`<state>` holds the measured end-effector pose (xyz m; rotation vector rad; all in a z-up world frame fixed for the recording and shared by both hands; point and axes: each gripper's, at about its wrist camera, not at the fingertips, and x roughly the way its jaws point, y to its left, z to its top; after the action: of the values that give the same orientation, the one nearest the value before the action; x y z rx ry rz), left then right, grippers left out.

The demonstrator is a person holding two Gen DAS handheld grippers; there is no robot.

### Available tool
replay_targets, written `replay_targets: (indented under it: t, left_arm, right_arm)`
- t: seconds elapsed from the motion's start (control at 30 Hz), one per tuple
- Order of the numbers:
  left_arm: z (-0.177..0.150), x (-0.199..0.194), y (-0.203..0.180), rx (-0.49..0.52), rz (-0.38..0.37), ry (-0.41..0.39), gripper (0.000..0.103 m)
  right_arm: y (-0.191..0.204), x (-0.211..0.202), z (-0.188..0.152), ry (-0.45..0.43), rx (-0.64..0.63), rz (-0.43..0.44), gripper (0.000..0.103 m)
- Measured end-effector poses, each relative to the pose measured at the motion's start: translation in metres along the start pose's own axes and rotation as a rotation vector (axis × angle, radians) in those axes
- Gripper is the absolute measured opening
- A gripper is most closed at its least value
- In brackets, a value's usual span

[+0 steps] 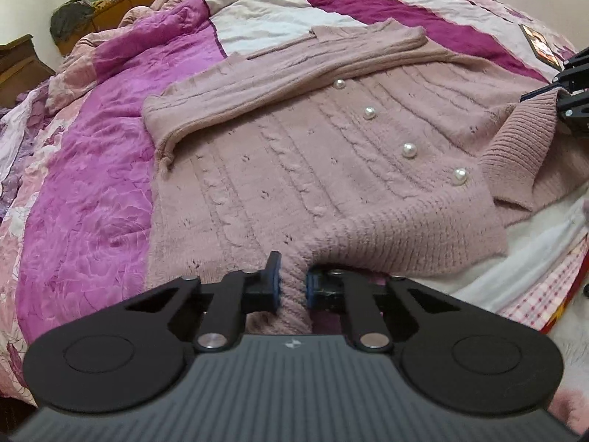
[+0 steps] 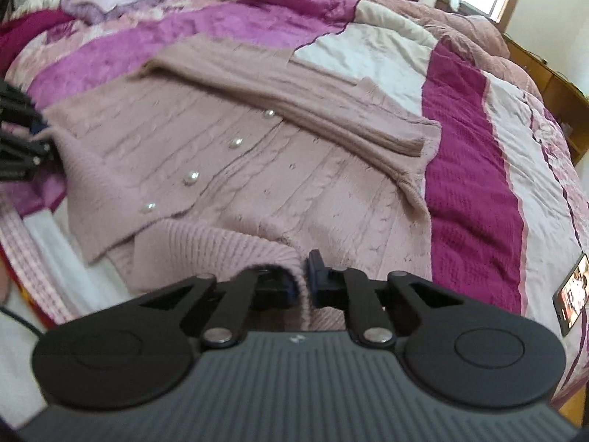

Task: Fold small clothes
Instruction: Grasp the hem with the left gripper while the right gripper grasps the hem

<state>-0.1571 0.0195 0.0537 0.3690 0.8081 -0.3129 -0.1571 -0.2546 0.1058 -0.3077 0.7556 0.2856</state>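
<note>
A dusty-pink cable-knit cardigan [image 1: 294, 169] [image 2: 239, 169] with pearl buttons [image 1: 408, 150] [image 2: 191, 178] lies flat on the bed, front up. One sleeve [image 1: 294, 70] [image 2: 294, 110] is folded across its upper part. In the left wrist view my left gripper [image 1: 293, 283] is shut on the ribbed hem at the near edge. In the right wrist view my right gripper [image 2: 302, 280] is shut on a ribbed edge of the cardigan at its other near corner. Each gripper shows at the rim of the other's view: the right gripper [image 1: 570, 92] and the left gripper [image 2: 18, 136].
The bed carries a purple, magenta and white quilt [image 1: 92, 184] [image 2: 475, 184], rumpled toward the back. A phone [image 2: 572, 291] [image 1: 541, 46] with a lit screen lies on the quilt to the right. A wooden headboard [image 2: 552, 84] runs behind. White sheet [image 1: 533, 258] shows near the hem.
</note>
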Motion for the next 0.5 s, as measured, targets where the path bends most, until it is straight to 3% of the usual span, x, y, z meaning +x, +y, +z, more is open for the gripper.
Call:
replay_targets:
  t: [0.23, 0.5]
  left_arm:
    - [0.024, -0.019, 0.005, -0.053, 0.020, -0.092, 0.012]
    - [0.033, -0.025, 0.002, -0.043, 0.001, -0.096, 0.012]
  right_arm:
    - [-0.005, -0.011, 0.016, -0.093, 0.056, 0.010, 0.009]
    - [0.005, -0.005, 0.003, 0.033, 0.064, 0.166, 0.015]
